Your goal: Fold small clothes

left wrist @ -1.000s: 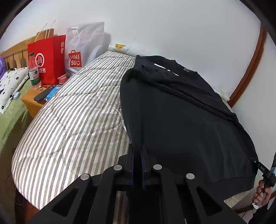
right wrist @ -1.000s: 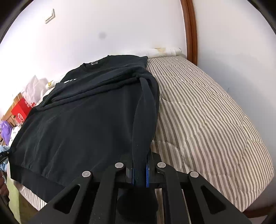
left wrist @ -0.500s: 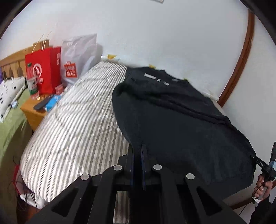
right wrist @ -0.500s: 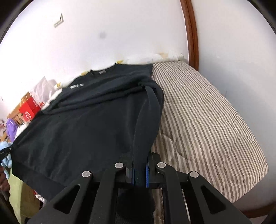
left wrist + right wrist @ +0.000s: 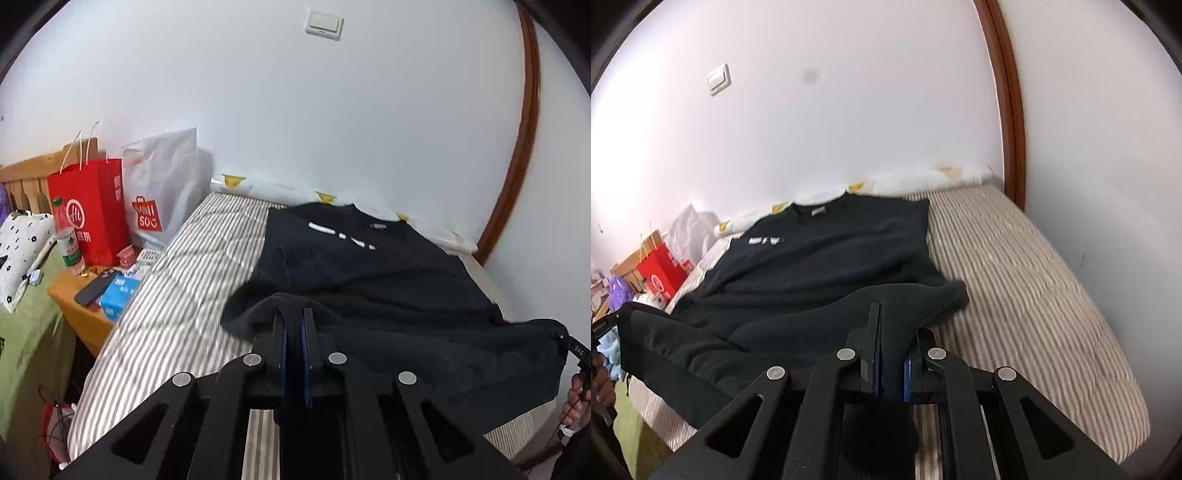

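Observation:
A black sweatshirt (image 5: 388, 280) (image 5: 827, 258) with small white lettering lies on a striped bed (image 5: 177, 295) (image 5: 1027, 288), collar toward the wall. My left gripper (image 5: 293, 314) is shut on the hem's left corner and holds it lifted off the mattress. At the opposite corner my right gripper (image 5: 892, 321) is shut on the hem, which bunches up between its jaws. The lifted hem sags between the two grippers. In the left wrist view the right gripper (image 5: 574, 347) shows at the far right edge, held by a hand (image 5: 576, 402).
A nightstand (image 5: 79, 302) left of the bed carries a red paper bag (image 5: 90, 206), a white bag (image 5: 162, 188), a water bottle (image 5: 66, 236), a phone (image 5: 94, 290) and a blue tissue pack (image 5: 120, 293). A white wall runs behind the bed, with wooden trim (image 5: 1008, 99) at the right.
Both grippers have risen, pulling the sweatshirt's hem up off the bed and toward the collar. The lower body of the sweatshirt now hangs in a fold over the upper part.

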